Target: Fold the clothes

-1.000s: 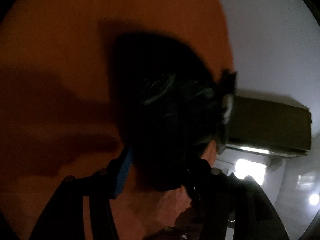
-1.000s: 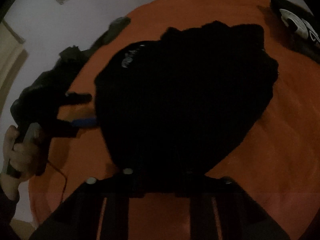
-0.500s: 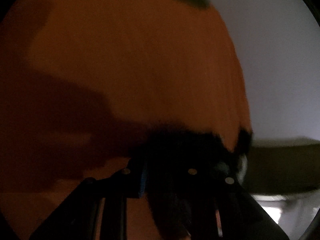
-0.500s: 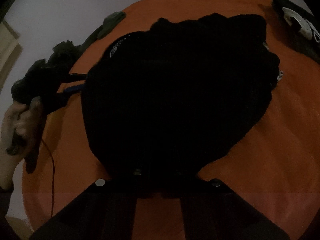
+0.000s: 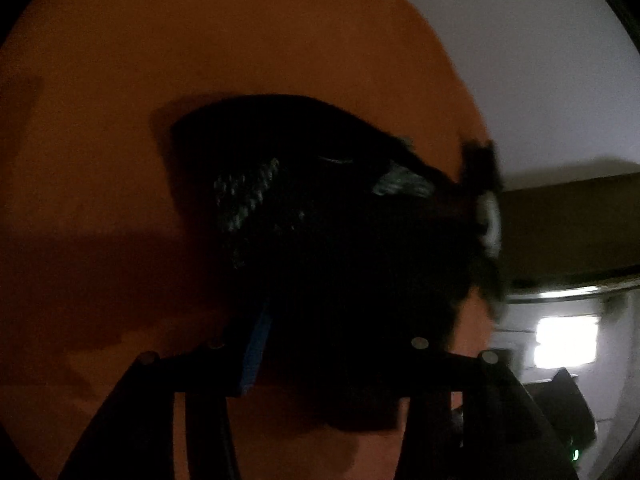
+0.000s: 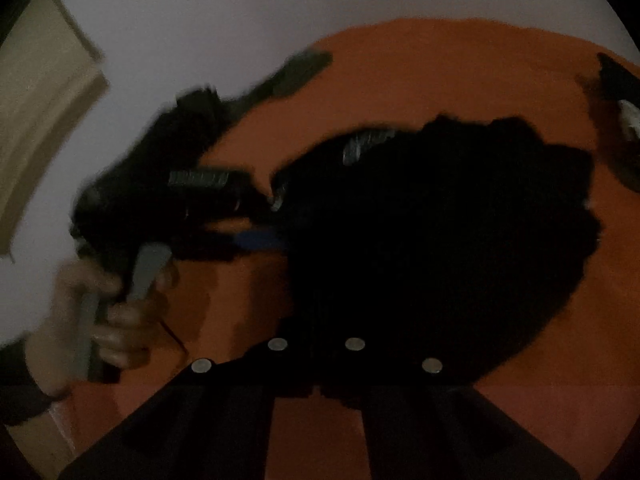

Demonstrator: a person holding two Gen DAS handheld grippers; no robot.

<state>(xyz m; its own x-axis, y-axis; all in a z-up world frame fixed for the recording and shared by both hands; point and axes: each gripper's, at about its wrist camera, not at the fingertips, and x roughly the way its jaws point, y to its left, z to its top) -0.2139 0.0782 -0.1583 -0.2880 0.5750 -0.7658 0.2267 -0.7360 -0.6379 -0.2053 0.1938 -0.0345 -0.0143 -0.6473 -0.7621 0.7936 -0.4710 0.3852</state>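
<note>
A black garment (image 5: 340, 260) (image 6: 440, 240) lies bunched on an orange sheet (image 5: 240, 60) (image 6: 440, 72). In the left wrist view my left gripper (image 5: 336, 344) has the cloth's near edge between its jaws. The jaws are opening, and the blue pad (image 5: 256, 352) stands beside the fabric. The right wrist view shows that left gripper (image 6: 264, 218) at the garment's left edge, held by a hand (image 6: 100, 320). My right gripper (image 6: 316, 360) is shut, its tips buried in the garment's near edge.
A second black item with a white print (image 6: 616, 92) (image 5: 486, 216) lies at the sheet's edge. A dark grey object (image 6: 304, 68) sits at the far edge. A thin red cable (image 6: 172, 332) trails near the hand. Pale wall surrounds the sheet.
The left gripper has pulled back from the cloth and its jaws stand wider than half a second ago. In the right wrist view the garment sits lower and further right, with the left gripper nearer it.
</note>
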